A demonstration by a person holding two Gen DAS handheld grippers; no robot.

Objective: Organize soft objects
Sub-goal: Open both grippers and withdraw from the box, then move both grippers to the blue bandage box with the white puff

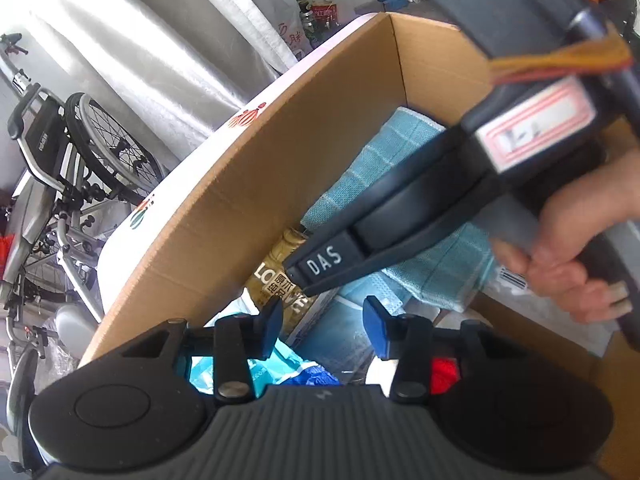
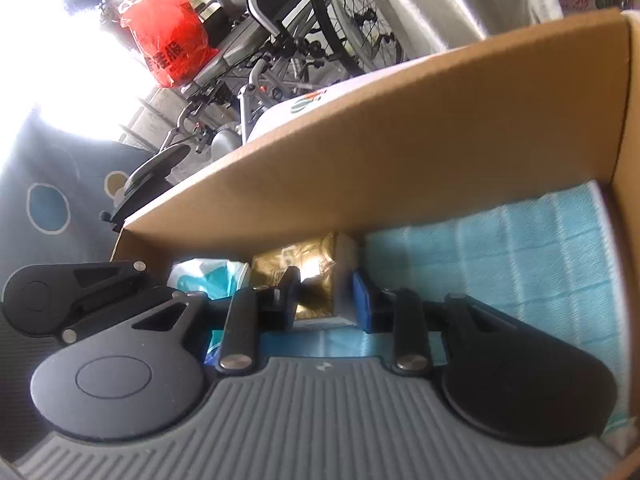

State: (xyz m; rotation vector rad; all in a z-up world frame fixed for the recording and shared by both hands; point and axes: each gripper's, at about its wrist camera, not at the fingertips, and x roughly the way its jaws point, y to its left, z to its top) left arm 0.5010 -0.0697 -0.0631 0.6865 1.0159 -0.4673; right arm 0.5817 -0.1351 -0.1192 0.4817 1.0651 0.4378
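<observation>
The right gripper, fingers moderately apart and holding nothing, hangs inside the cardboard box over the light blue towel, right of its fingers, which looks soft and light, best pinched on a folded edge.

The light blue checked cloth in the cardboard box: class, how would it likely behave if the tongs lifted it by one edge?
The light blue checked cloth would probably sag, since it already drapes in folds inside the cardboard box. Its woven surface looks grippy rather than slippery. It seems light and unlikely to roll or break.
</observation>
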